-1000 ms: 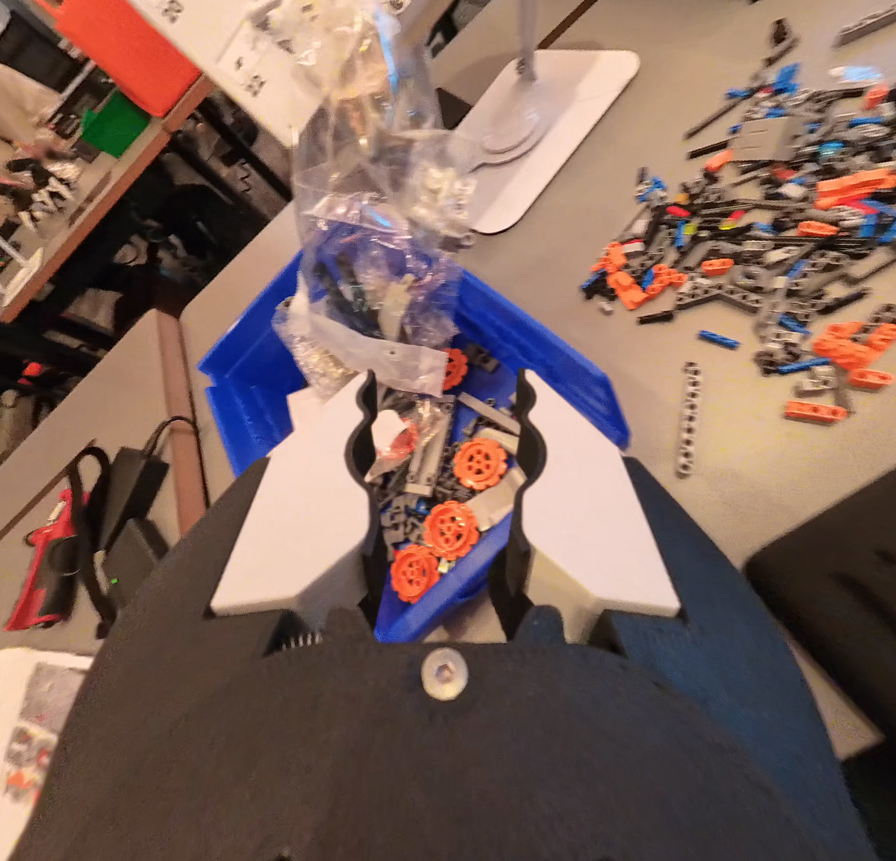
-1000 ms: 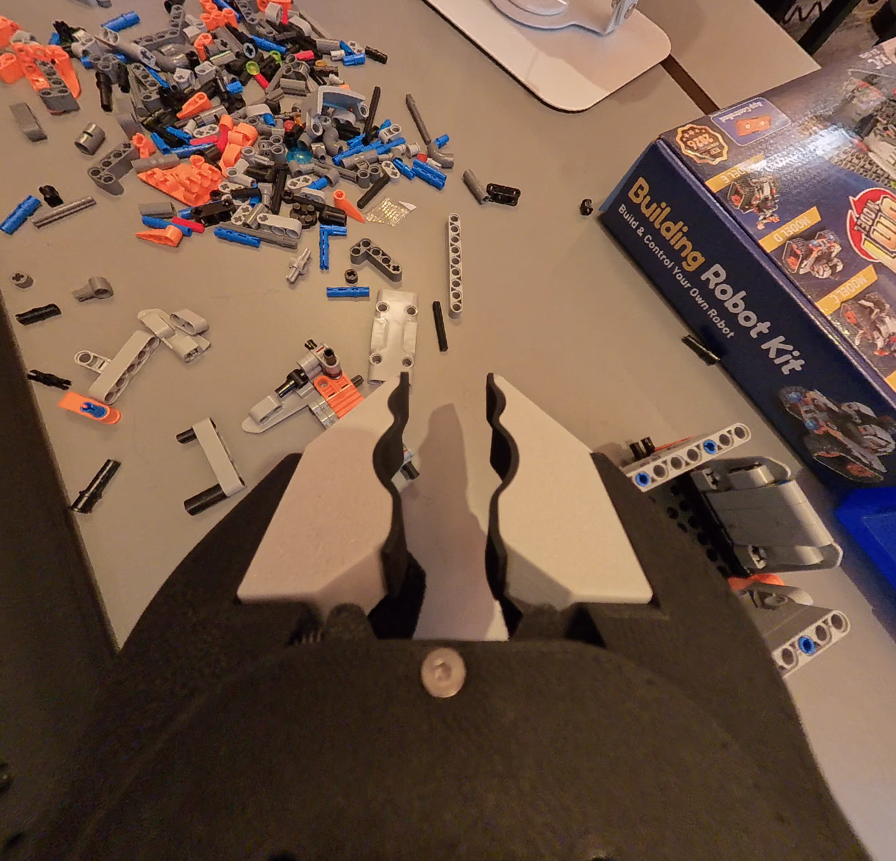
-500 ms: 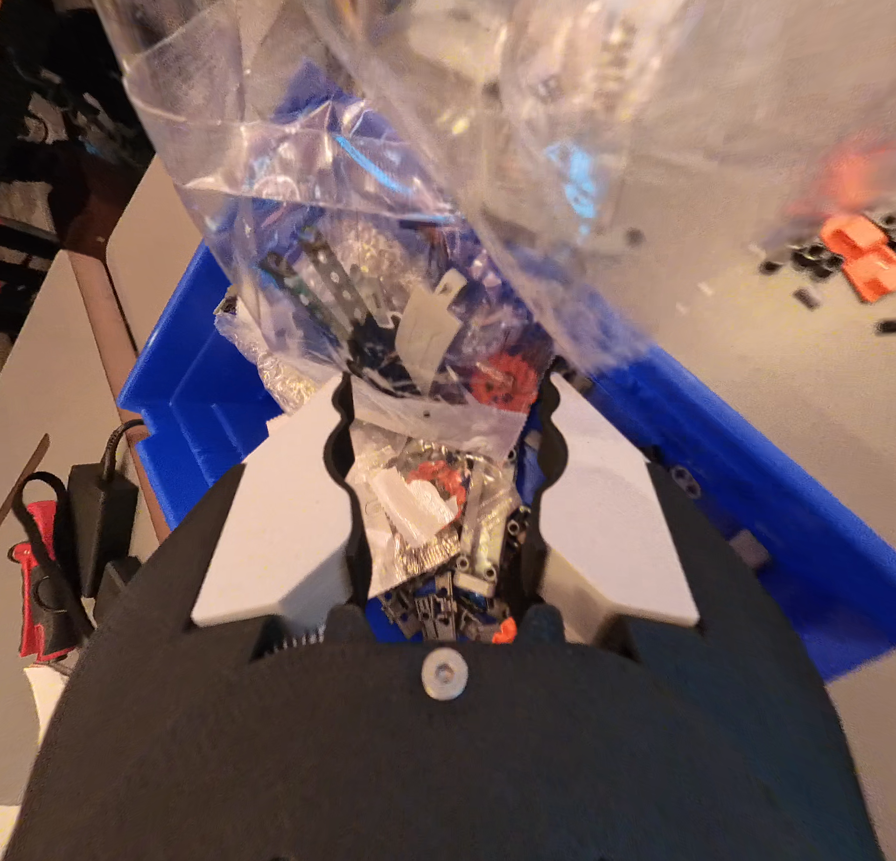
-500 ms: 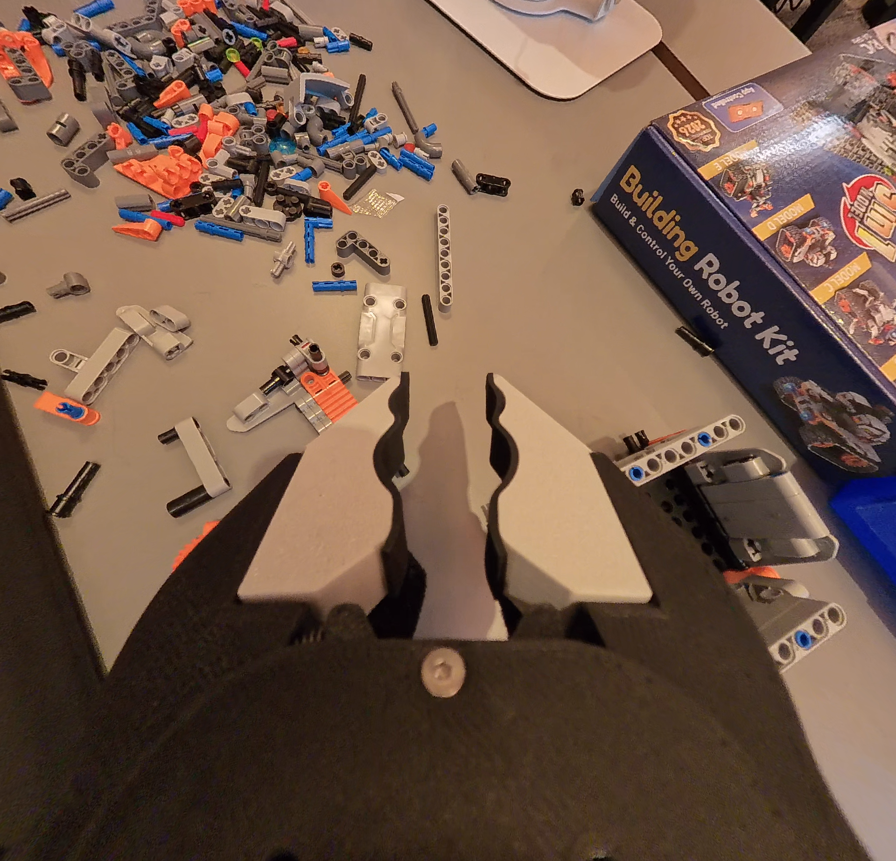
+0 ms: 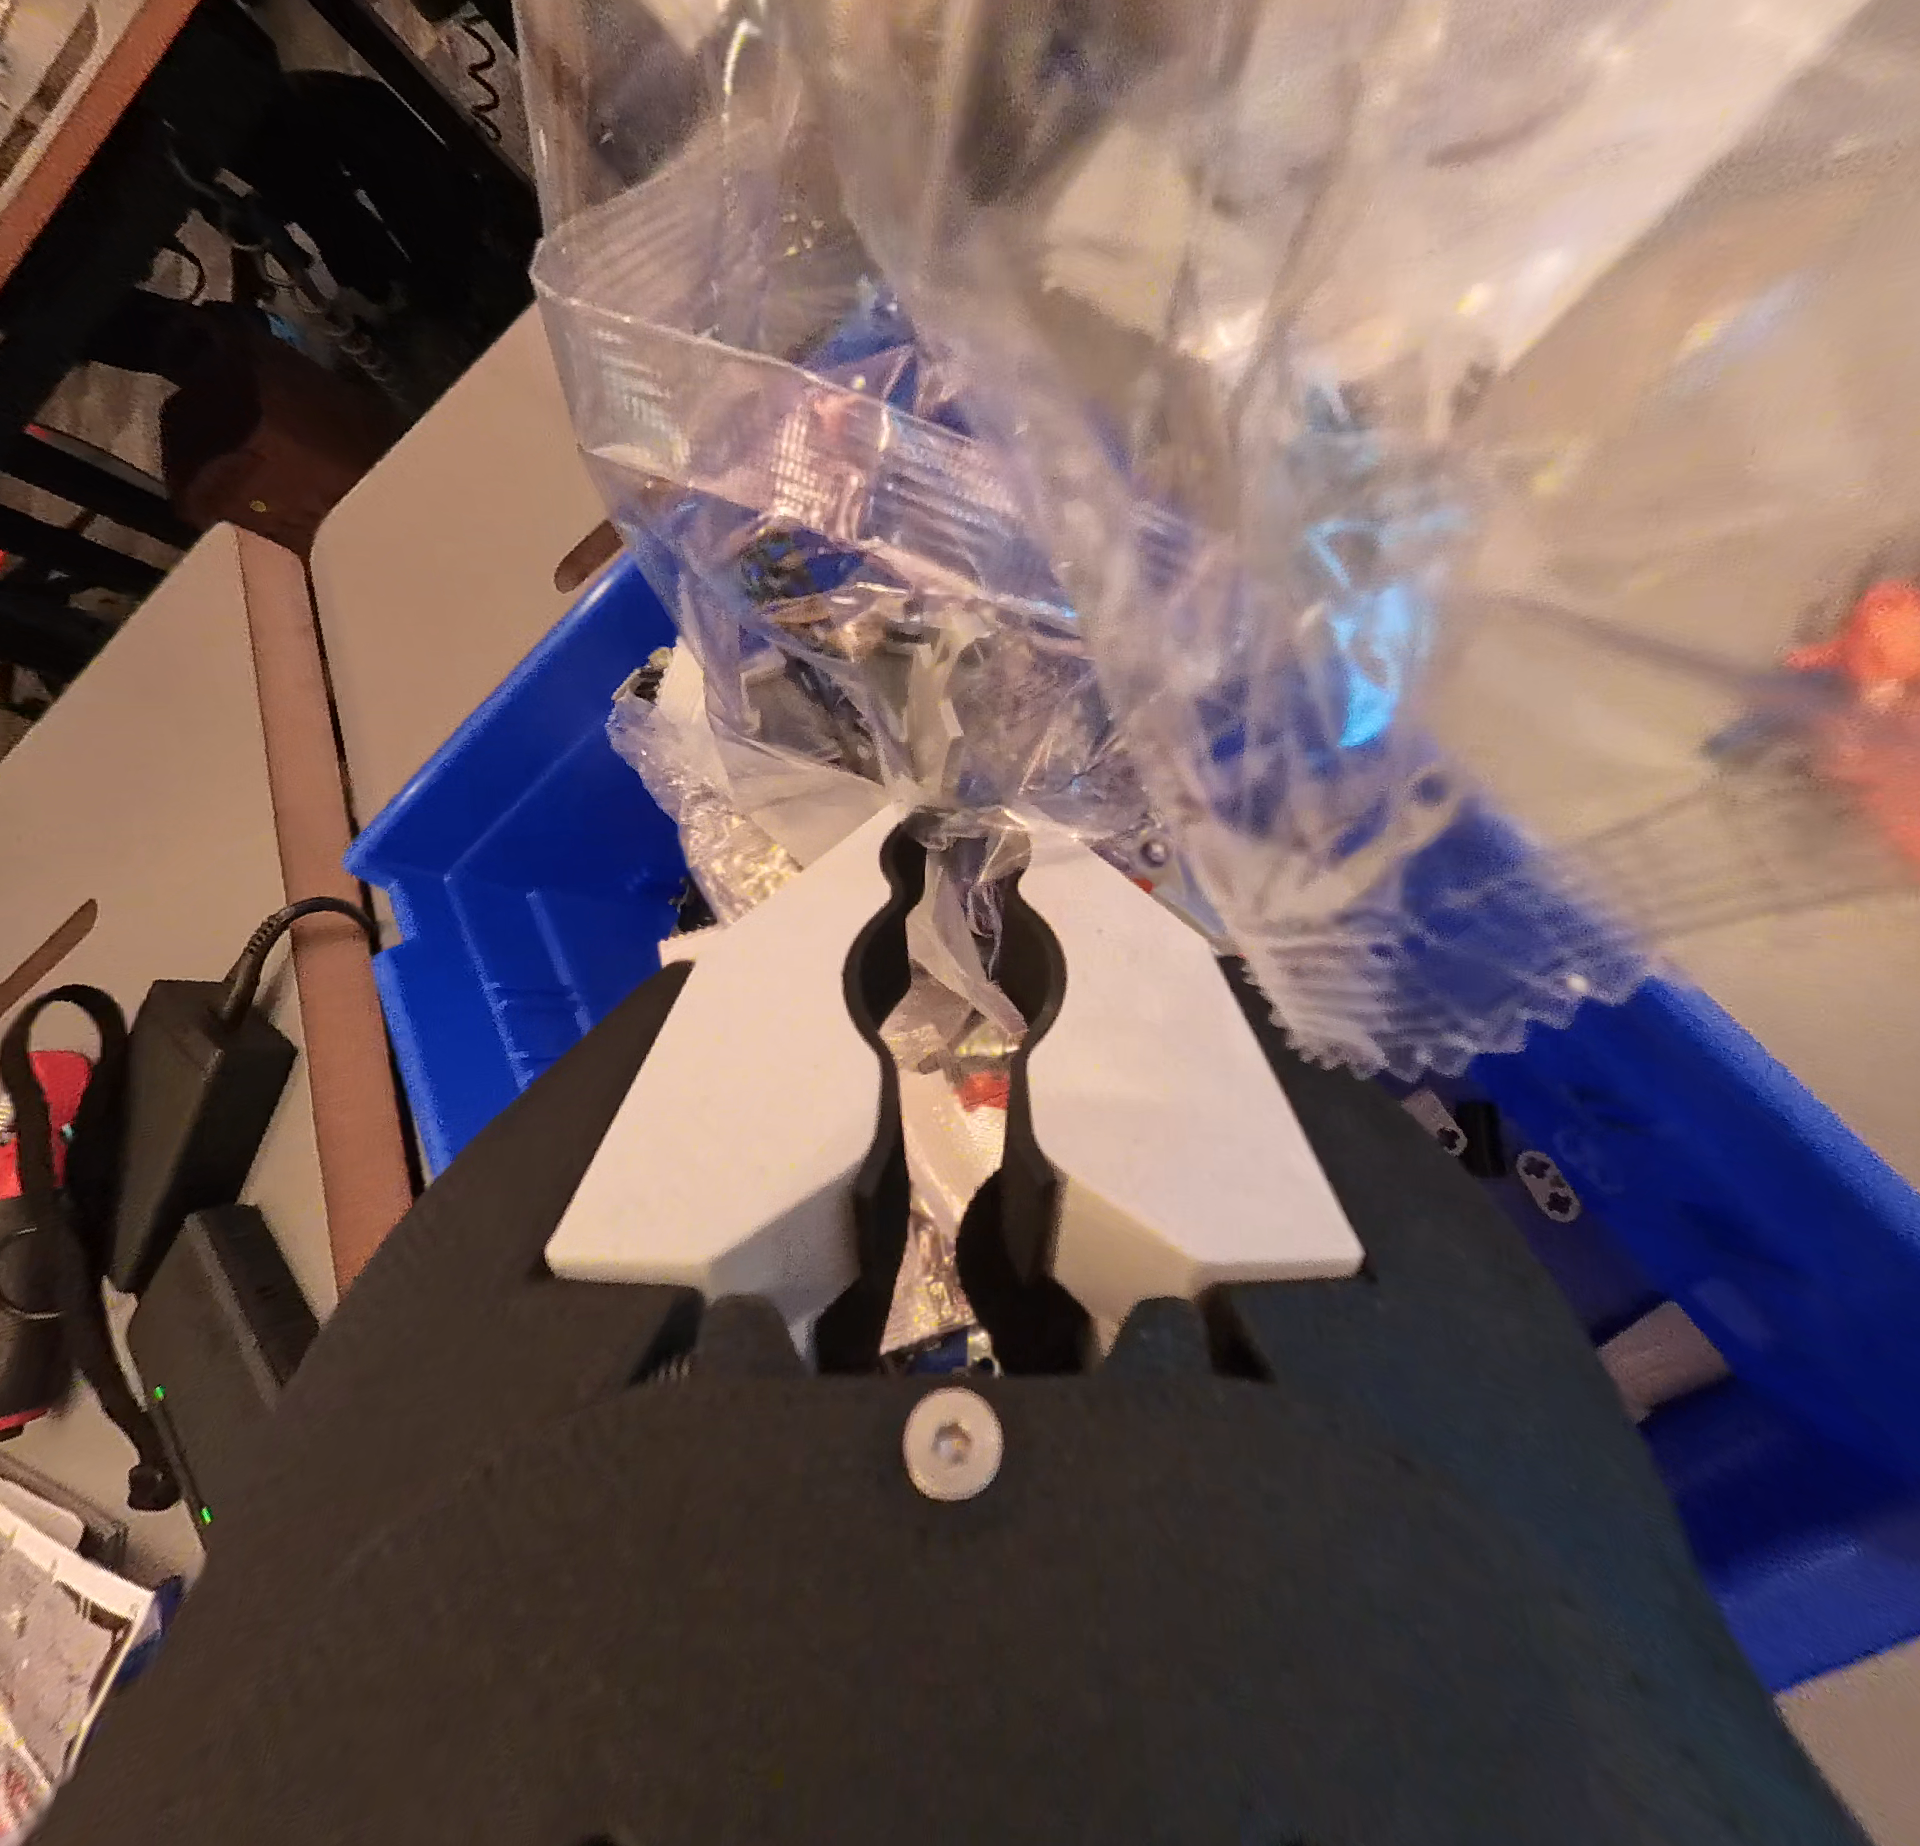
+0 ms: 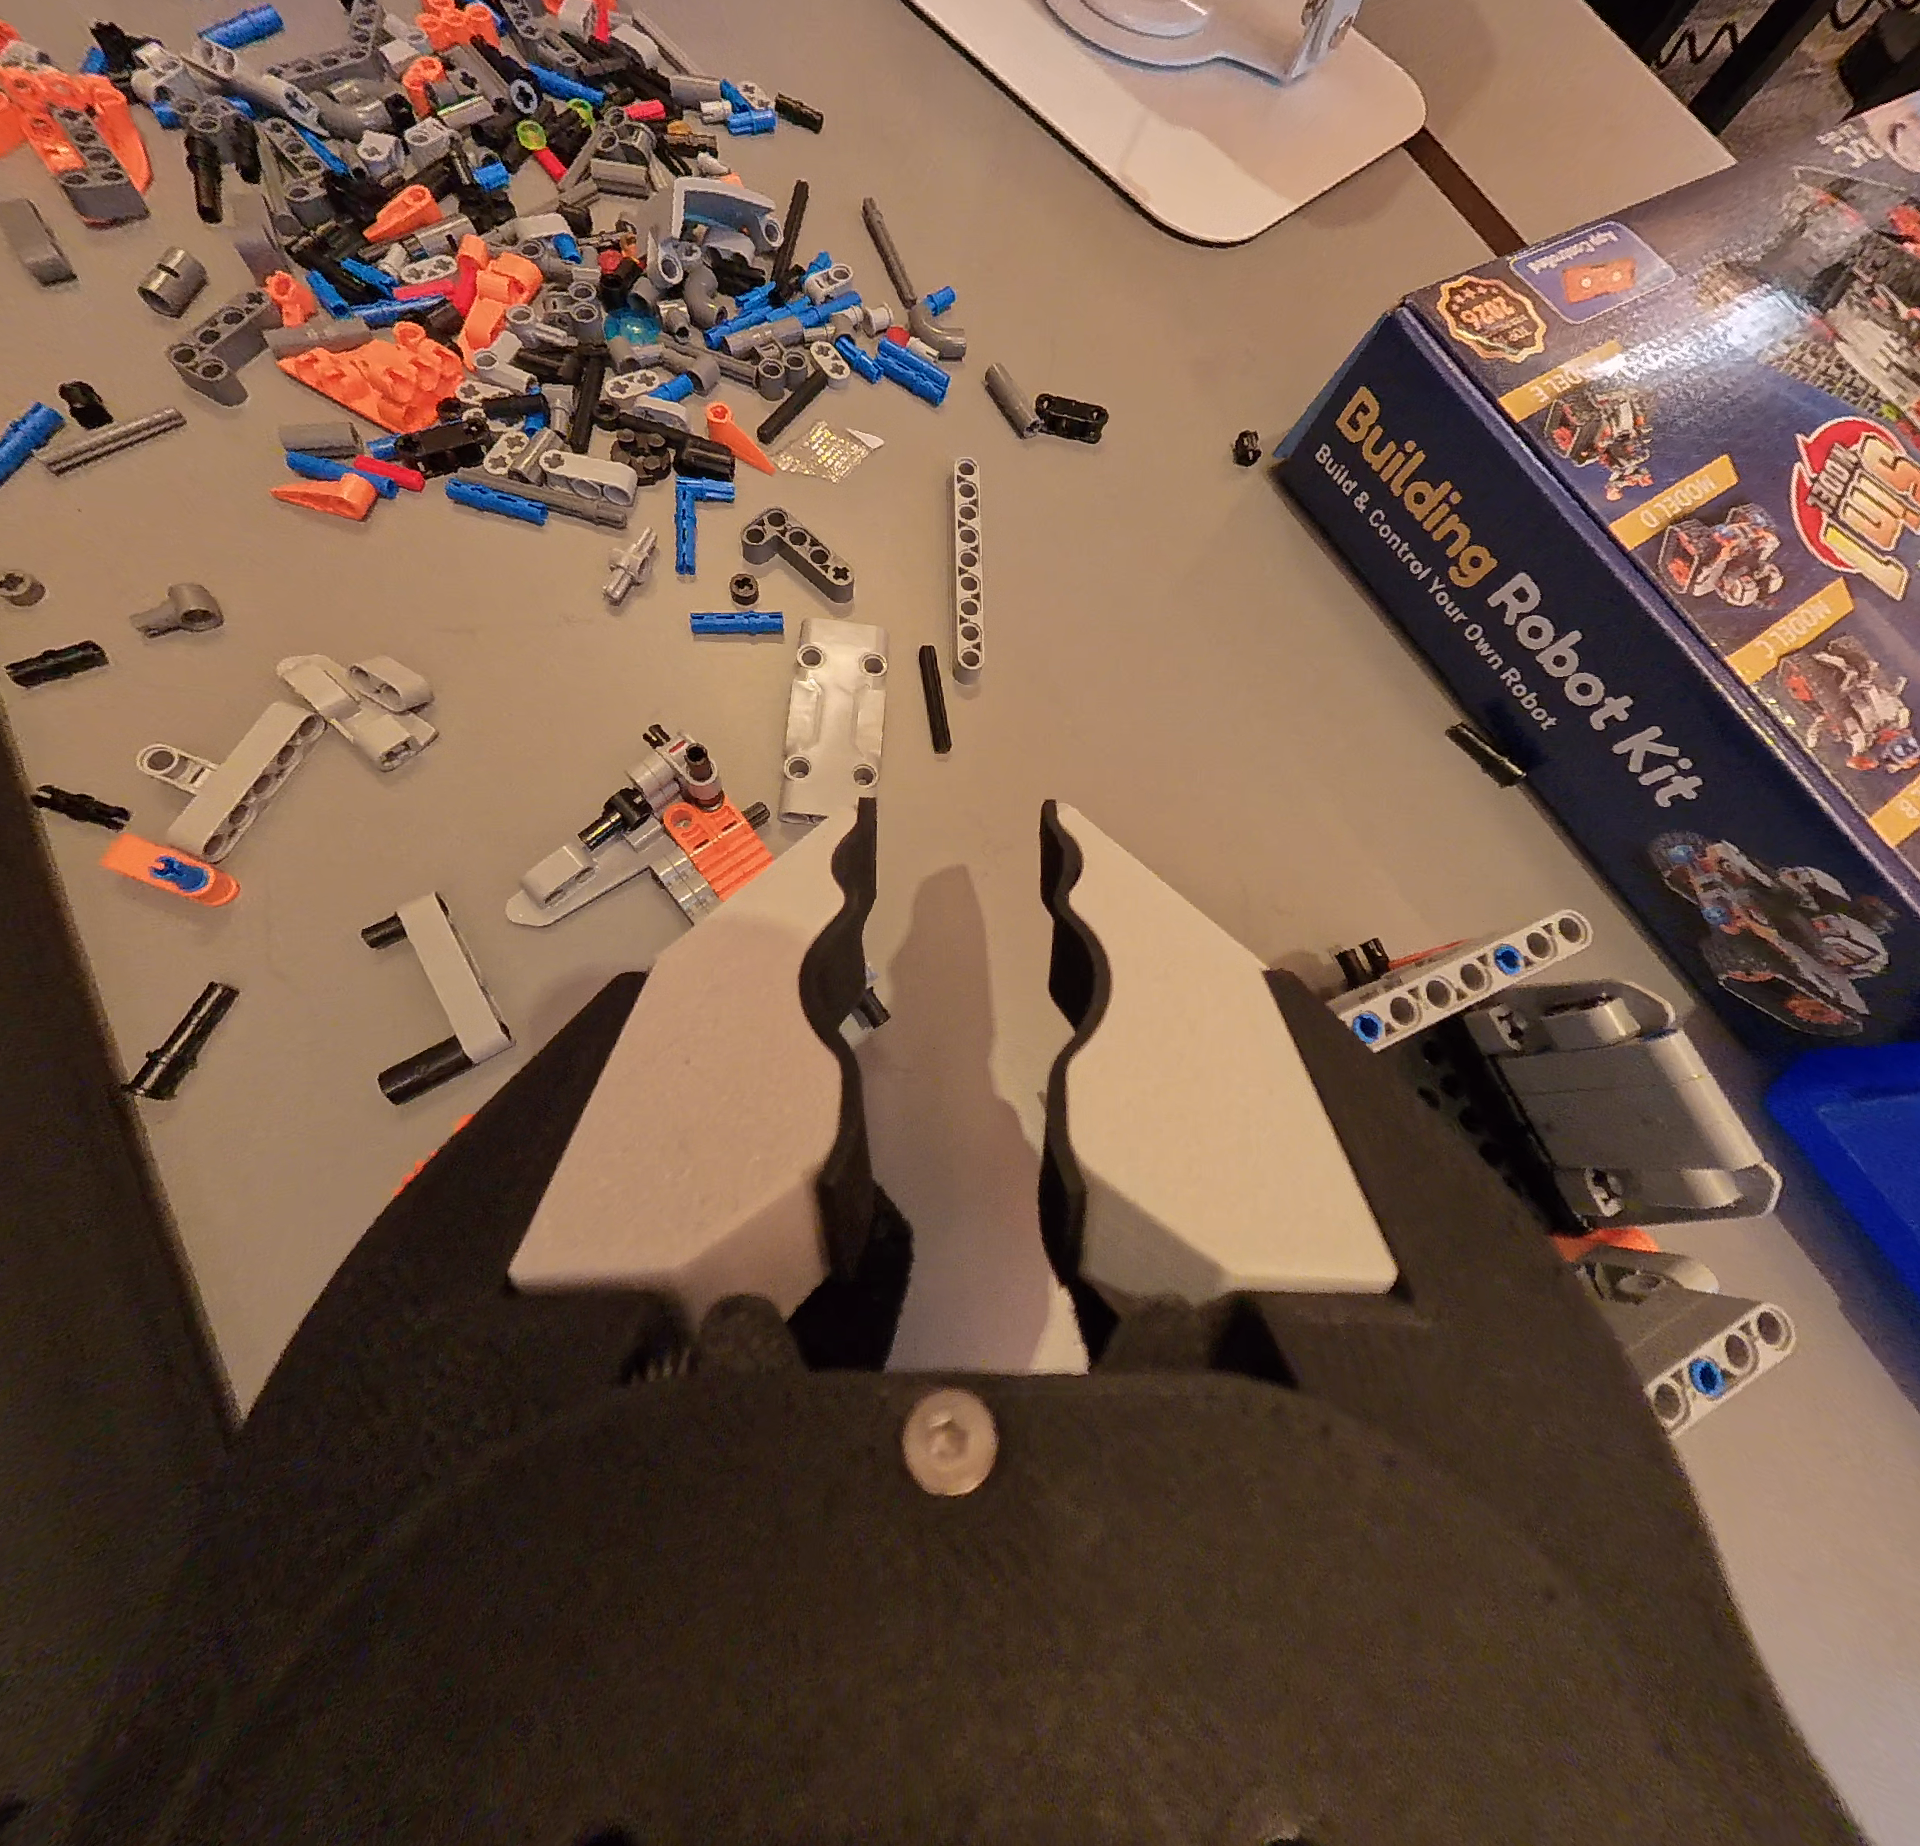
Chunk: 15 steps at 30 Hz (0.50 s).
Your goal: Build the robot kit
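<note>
My left gripper [image 5: 961,840] is shut on a crumpled clear plastic bag [image 5: 1039,425] that holds small grey and dark building parts. The bag bunches between the jaws and rises above a blue plastic bin [image 5: 488,861] on the grey table. It fills most of the left wrist view and hides the table behind it. My right gripper [image 6: 956,820] is open and empty, low over bare grey table. A flat grey plate [image 6: 836,716] and a small grey-and-orange assembly [image 6: 665,830] lie just ahead of its left fingertip.
A heap of loose orange, blue, grey and black parts [image 6: 499,269] covers the far left of the table. A dark blue kit box [image 6: 1621,549] stands right, a grey motor assembly [image 6: 1558,1069] beside the right gripper. A white stand base [image 6: 1164,82] is behind. Black power adapters [image 5: 187,1069] lie left. The gap from one gripper's tips to the other's is roughly 50 centimeters. My right tips are roughly 6 centimeters from the flat grey plate [image 6: 836,716].
My left gripper has closed on the plastic bag, which was loose between open jaws before, and moved closer over the bin. My right gripper has barely moved and stays open.
</note>
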### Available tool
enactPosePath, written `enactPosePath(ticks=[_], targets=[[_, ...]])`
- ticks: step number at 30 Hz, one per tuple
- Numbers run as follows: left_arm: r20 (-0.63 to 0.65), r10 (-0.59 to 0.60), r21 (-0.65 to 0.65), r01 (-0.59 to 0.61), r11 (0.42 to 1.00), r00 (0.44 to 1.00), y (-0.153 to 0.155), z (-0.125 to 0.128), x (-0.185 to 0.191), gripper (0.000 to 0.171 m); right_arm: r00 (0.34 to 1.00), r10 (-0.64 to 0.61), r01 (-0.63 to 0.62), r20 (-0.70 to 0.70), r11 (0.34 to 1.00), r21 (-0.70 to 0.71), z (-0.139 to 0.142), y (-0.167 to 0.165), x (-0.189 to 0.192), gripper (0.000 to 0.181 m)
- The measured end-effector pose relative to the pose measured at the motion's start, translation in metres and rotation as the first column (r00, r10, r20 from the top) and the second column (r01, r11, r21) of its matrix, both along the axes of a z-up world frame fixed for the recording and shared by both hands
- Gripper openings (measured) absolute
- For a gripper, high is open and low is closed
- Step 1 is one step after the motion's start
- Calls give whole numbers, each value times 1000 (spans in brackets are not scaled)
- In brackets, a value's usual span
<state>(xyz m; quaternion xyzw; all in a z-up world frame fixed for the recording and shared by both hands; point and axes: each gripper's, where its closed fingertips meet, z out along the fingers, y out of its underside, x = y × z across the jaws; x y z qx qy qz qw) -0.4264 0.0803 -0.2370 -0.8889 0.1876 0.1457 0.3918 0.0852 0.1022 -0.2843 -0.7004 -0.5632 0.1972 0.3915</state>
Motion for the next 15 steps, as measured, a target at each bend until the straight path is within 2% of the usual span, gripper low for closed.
enactPosePath(ticks=[6, 15], targets=[[108, 9, 46, -14, 999, 994, -4, 23, -13, 7, 1000, -6, 6, 6, 1000, 0, -1, 1, 0, 30], [242, 35, 70, -53, 996, 970, -19, 38, -40, 6, 1000, -22, 22, 5, 1000, -14, -5, 5, 2, 30]])
